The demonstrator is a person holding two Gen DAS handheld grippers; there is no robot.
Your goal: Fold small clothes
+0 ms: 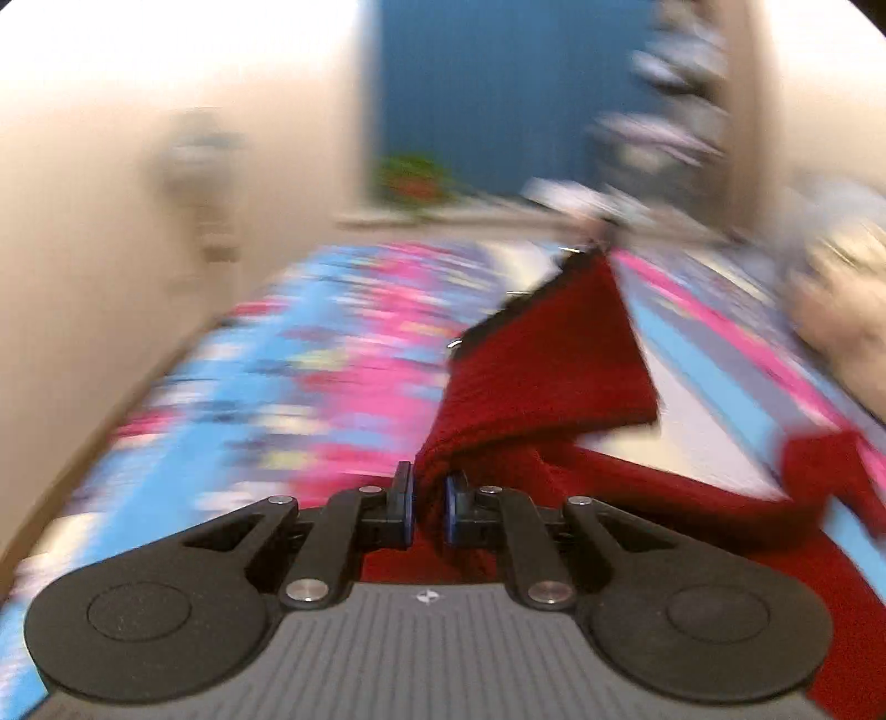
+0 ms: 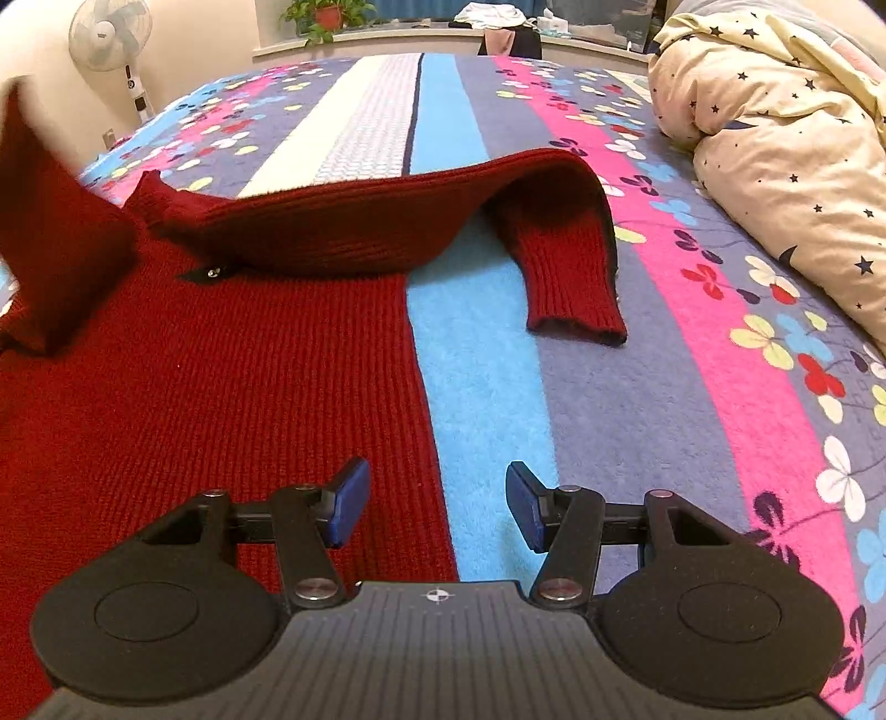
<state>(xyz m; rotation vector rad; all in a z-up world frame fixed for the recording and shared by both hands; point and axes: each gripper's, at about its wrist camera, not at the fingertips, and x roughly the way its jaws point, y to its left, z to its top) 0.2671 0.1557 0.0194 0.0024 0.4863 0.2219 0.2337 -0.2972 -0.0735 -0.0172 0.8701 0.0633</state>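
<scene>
A dark red knitted sweater (image 2: pixel 210 376) lies on the striped flowered bedspread (image 2: pixel 692 354). One sleeve (image 2: pixel 565 260) is folded across and ends in a ribbed cuff on the right. My left gripper (image 1: pixel 429 495) is shut on a bunch of the red sweater (image 1: pixel 554 354) and holds it lifted above the bed; that view is blurred. The lifted part shows at the left edge of the right wrist view (image 2: pixel 50 221). My right gripper (image 2: pixel 437 507) is open and empty, low over the sweater's right edge.
A cream star-print duvet (image 2: pixel 786 138) is piled at the right of the bed. A standing fan (image 2: pixel 113 39) is by the wall at far left. A potted plant (image 2: pixel 326 14) and some clothes (image 2: pixel 498 22) sit on the far ledge.
</scene>
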